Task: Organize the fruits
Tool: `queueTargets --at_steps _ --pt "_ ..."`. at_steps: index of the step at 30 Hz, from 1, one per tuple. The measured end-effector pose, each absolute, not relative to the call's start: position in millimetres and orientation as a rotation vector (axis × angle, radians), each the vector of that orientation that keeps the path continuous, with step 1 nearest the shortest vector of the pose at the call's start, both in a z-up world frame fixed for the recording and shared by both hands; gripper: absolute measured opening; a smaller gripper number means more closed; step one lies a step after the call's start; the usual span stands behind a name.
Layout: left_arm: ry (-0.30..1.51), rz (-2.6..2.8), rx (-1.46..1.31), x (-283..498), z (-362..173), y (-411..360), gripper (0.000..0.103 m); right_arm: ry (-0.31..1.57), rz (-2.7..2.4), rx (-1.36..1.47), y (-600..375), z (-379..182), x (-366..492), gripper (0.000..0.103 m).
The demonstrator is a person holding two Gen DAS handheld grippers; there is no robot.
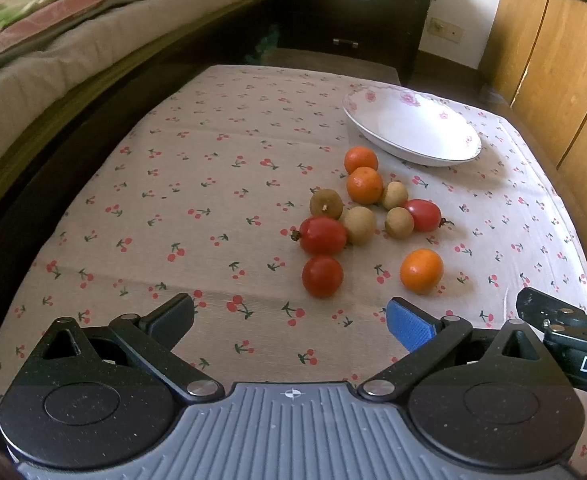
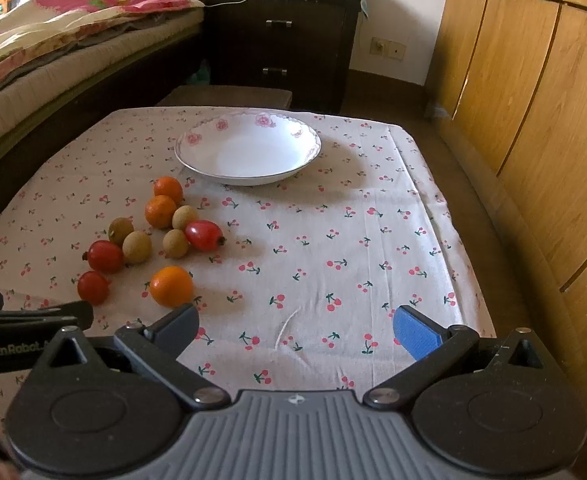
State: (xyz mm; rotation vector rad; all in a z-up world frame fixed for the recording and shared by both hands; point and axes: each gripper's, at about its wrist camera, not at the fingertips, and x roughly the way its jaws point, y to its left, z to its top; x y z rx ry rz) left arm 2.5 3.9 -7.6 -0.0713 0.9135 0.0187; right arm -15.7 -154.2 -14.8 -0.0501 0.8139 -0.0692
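Observation:
A cluster of small fruits lies on the cherry-print cloth [image 1: 213, 208]: three oranges, one [image 1: 421, 271] nearest me, three red tomatoes, one [image 1: 322, 276] in front, and several brown longans [image 1: 359, 225]. A white flowered bowl [image 1: 413, 128] stands empty beyond them. My left gripper [image 1: 289, 322] is open and empty, just short of the front tomato. My right gripper [image 2: 295, 326] is open and empty, right of the fruits [image 2: 172, 286], with the bowl [image 2: 249, 152] ahead of it.
A bed [image 1: 53, 60] runs along the left side. A dark nightstand [image 2: 281, 40] stands behind the table. Wooden wardrobe doors [image 2: 533, 120] line the right. The right gripper's body [image 1: 573, 332] shows at the left view's right edge.

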Motion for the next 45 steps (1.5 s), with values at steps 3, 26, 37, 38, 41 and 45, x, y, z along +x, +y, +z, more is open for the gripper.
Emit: queueTargets --at_steps 3,26,37,38,41,45 --pt "0.915 0.017 -0.070 2.4 -8.0 3.8 0.103 0.818 -0.070 -0.052 -153.5 -15.8 -14.7 0.103" --pt "0.919 0.009 -0.063 1.4 -9.0 0.2 0.103 0.825 -0.067 -0.054 -152.6 -17.2 -14.5 0.103" --pt "0.923 0.000 -0.057 2.3 -11.3 -1.1 0.103 0.828 -0.065 -0.054 -152.5 -17.5 -14.5 0.103" --pt "0.923 0.000 -0.058 2.3 -11.5 -1.2 0.103 0.827 -0.066 -0.054 -152.5 -17.5 -14.4 0.103" --pt "0.923 0.000 -0.057 2.3 -11.6 -1.3 0.103 0.828 -0.065 -0.054 -152.3 -17.6 -14.6 0.103" --pt "0.923 0.000 -0.058 2.3 -11.3 -1.2 0.103 0.828 -0.065 -0.053 -152.7 -17.7 -14.2 0.103"
